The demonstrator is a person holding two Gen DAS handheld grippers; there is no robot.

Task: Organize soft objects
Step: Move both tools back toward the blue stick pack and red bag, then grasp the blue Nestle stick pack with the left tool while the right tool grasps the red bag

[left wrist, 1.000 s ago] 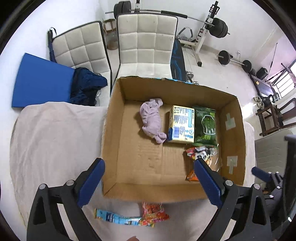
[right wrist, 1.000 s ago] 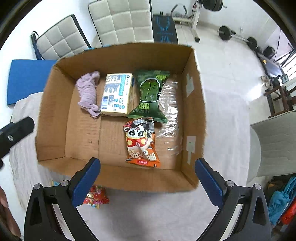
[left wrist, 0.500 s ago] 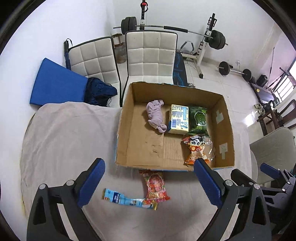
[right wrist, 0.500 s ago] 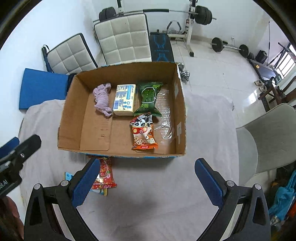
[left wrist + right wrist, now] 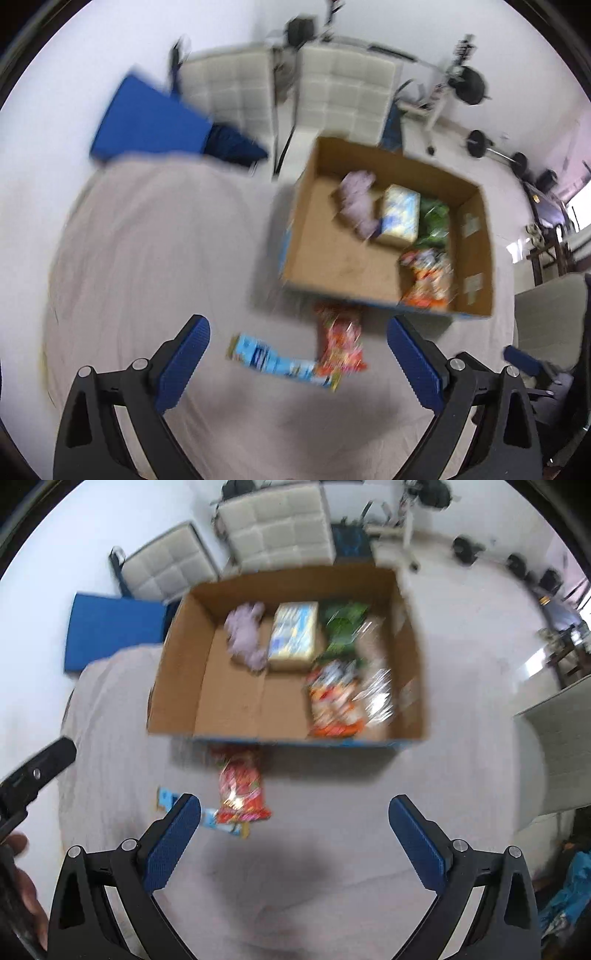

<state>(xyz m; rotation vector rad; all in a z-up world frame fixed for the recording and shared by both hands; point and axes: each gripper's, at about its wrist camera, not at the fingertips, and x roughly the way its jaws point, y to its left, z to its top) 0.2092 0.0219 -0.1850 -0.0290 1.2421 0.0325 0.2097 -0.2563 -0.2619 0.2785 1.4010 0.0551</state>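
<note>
Both views are motion-blurred. A cardboard box (image 5: 480, 236) (image 5: 177, 672) on the cloth-covered table holds a lilac cloth (image 5: 356, 203) (image 5: 245, 635), a pale packet (image 5: 400, 214) (image 5: 293, 635), a green packet (image 5: 436, 221) (image 5: 341, 627) and an orange snack bag (image 5: 428, 280) (image 5: 332, 705). In front of the box lie a red snack bag (image 5: 340, 339) (image 5: 242, 790) and a light blue packet (image 5: 280, 360) (image 5: 218, 818). My left gripper (image 5: 299, 358) and right gripper (image 5: 295, 834) are open and empty, above the table in front of the box.
Two white padded chairs (image 5: 343, 96) (image 5: 277, 528) stand behind the table, with a blue mat (image 5: 147, 122) (image 5: 110, 627) at the left. Gym weights (image 5: 469, 88) lie on the floor behind. A grey chair (image 5: 554, 746) stands at the right.
Both grippers have pulled back and away from the box, so it looks smaller and farther. The red and blue packets in front of it have come into fuller view.
</note>
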